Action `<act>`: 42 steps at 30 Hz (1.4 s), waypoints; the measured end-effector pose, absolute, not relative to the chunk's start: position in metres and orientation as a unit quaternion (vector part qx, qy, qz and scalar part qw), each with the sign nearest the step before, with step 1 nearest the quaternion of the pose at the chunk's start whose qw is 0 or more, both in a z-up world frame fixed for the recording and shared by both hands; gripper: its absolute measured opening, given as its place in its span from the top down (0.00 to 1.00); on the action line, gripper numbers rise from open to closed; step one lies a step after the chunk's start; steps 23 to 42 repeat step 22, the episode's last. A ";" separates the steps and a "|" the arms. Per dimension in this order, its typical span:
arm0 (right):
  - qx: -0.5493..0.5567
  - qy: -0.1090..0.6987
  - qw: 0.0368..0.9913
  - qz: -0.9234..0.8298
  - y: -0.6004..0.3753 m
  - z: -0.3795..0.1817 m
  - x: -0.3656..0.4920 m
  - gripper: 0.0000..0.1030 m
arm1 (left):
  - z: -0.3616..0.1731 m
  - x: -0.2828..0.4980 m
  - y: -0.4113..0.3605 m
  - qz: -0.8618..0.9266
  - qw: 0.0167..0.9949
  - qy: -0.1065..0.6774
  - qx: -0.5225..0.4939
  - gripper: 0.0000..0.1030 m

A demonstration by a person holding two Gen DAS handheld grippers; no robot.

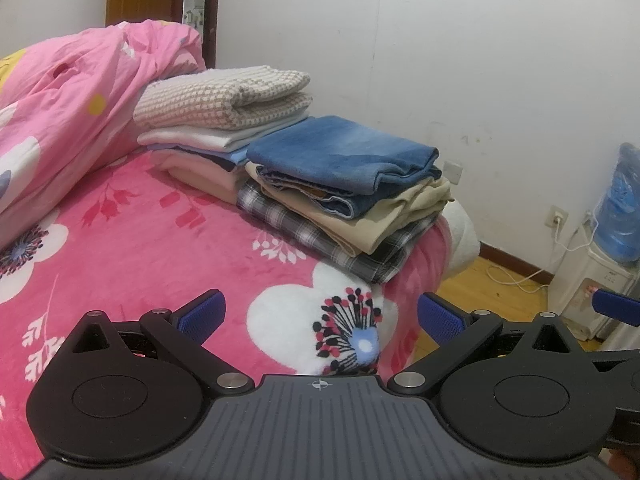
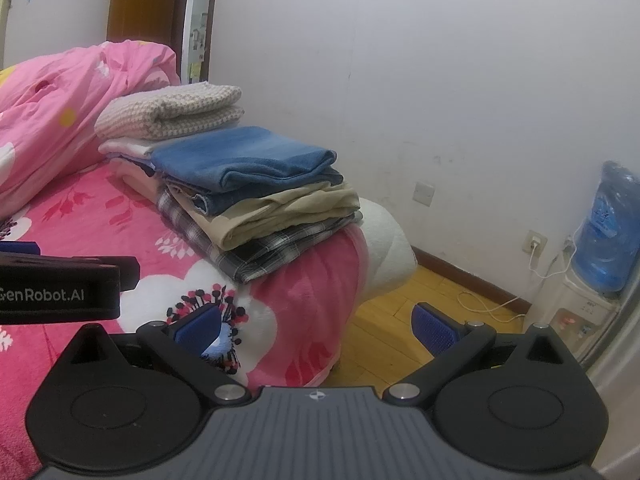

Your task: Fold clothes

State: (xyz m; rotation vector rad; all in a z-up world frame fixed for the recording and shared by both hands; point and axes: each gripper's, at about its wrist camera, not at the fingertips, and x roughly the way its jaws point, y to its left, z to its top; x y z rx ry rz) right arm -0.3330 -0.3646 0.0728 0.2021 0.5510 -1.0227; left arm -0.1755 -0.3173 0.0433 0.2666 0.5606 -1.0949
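Two stacks of folded clothes sit at the far corner of a bed with a pink flowered blanket [image 1: 168,248]. The nearer stack has folded blue jeans [image 1: 344,152] on top, a beige garment [image 1: 384,216] under them and a plaid one [image 1: 320,240] at the bottom. Behind it a checked beige cloth [image 1: 224,96] tops the second stack. My left gripper [image 1: 320,316] is open above the blanket, well short of the stacks, with nothing in it. My right gripper [image 2: 316,326] is open at the bed's edge, over blanket and floor. The jeans [image 2: 248,160] show in the right wrist view too.
A crumpled pink quilt [image 1: 72,112] is heaped at the left of the bed. A white wall stands behind. A wooden floor [image 2: 384,320] lies right of the bed, with a water dispenser [image 2: 592,280] and cables near the wall. The left gripper's body [image 2: 60,284] juts in at the left.
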 end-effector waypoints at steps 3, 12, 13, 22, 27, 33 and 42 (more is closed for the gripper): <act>0.095 0.260 0.831 -0.482 -0.364 0.073 -0.333 0.00 | 0.043 -0.175 -0.318 -0.512 0.808 0.263 0.125 0.00; 0.095 0.260 0.831 -0.482 -0.363 0.073 -0.332 0.00 | 0.044 -0.174 -0.317 -0.511 0.809 0.261 0.125 0.00; 0.095 0.260 0.831 -0.482 -0.363 0.073 -0.332 0.00 | 0.044 -0.174 -0.317 -0.512 0.809 0.262 0.125 0.00; 0.097 0.260 0.832 -0.481 -0.365 0.072 -0.331 0.00 | 0.044 -0.174 -0.317 -0.511 0.809 0.261 0.125 0.00; 0.097 0.260 0.832 -0.481 -0.365 0.072 -0.331 0.00 | 0.044 -0.174 -0.317 -0.511 0.809 0.261 0.125 0.00; 0.097 0.260 0.832 -0.481 -0.365 0.072 -0.331 0.00 | 0.044 -0.174 -0.317 -0.511 0.809 0.261 0.125 0.00; 0.097 0.260 0.832 -0.481 -0.365 0.072 -0.331 0.00 | 0.044 -0.174 -0.317 -0.511 0.809 0.261 0.125 0.00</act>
